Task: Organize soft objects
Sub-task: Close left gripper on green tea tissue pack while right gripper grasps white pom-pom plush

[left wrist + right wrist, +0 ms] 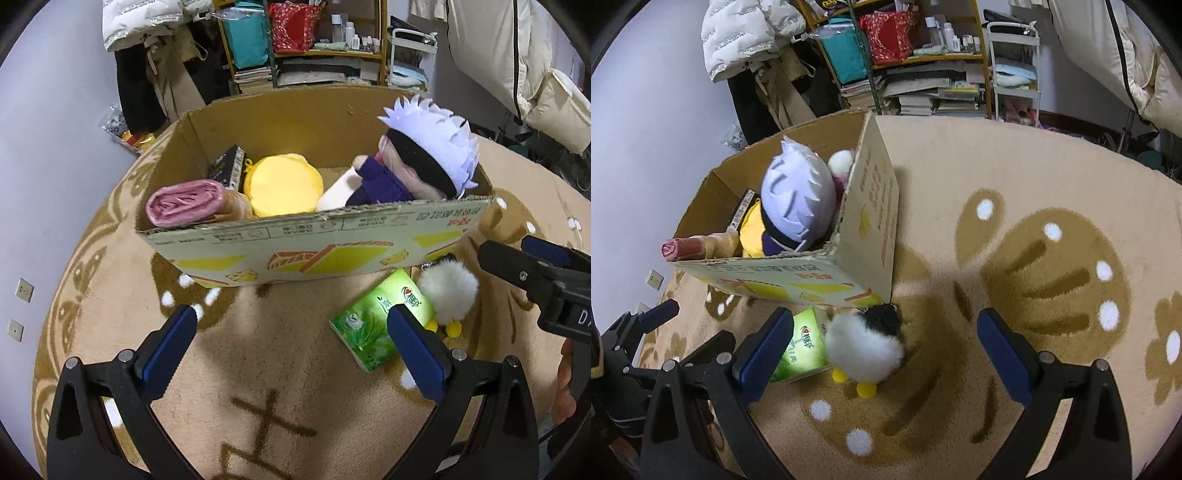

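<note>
I see the rug (1015,177) under everything, spread wide below both sets of fingers. Ahead of my left gripper (291,350) stands the box (314,243), open-topped, holding a white-haired doll (424,155), a yellow plush (282,184) and a pink roll (184,201) propped at its near left corner. The left fingers (415,354) are spread wide with nothing between them; the tissue pack (365,328) lies on the rug just at the right finger's tip, near the box's front wall. My right gripper (886,350) is open too, empty, and the fluffy toy (864,345) sits on the rug between its fingers (764,350), nearer the left one, touching the tissue pack (801,347).
</note>
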`<move>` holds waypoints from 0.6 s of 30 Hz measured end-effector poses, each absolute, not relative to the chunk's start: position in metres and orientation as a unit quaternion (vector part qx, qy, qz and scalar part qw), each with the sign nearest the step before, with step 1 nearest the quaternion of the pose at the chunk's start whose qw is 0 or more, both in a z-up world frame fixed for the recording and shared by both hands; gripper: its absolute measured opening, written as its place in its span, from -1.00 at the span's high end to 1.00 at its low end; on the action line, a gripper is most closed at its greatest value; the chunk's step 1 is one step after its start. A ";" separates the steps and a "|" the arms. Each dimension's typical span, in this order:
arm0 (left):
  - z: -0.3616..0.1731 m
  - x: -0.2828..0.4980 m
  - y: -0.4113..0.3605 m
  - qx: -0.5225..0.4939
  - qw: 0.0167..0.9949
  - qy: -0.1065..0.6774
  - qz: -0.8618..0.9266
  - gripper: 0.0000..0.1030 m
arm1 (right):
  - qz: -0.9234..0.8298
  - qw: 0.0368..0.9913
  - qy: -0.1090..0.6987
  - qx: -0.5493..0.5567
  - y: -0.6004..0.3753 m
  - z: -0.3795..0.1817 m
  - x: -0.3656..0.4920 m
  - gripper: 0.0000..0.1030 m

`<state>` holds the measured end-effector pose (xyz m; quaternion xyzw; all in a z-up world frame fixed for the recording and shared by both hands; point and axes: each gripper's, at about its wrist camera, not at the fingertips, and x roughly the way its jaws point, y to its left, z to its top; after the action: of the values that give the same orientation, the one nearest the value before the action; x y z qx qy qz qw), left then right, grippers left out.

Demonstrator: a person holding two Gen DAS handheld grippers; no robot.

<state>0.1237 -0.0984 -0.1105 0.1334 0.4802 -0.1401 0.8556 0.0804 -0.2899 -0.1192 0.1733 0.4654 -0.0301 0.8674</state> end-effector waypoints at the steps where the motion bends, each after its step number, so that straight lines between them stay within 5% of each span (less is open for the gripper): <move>1: -0.112 0.124 -0.100 0.135 0.855 0.481 -0.141 -0.97 | -0.030 0.866 0.468 0.174 -0.290 -0.121 0.082 -1.00; 18: -0.136 0.121 -0.126 0.169 0.838 0.481 -0.194 -0.97 | -0.025 0.843 0.504 0.187 -0.293 -0.148 0.097 -1.00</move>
<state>0.1206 -0.1255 -0.1364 0.1688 0.4805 -0.1940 0.8384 0.0972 -0.2932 -0.1480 0.1873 0.5043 -0.0254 0.8426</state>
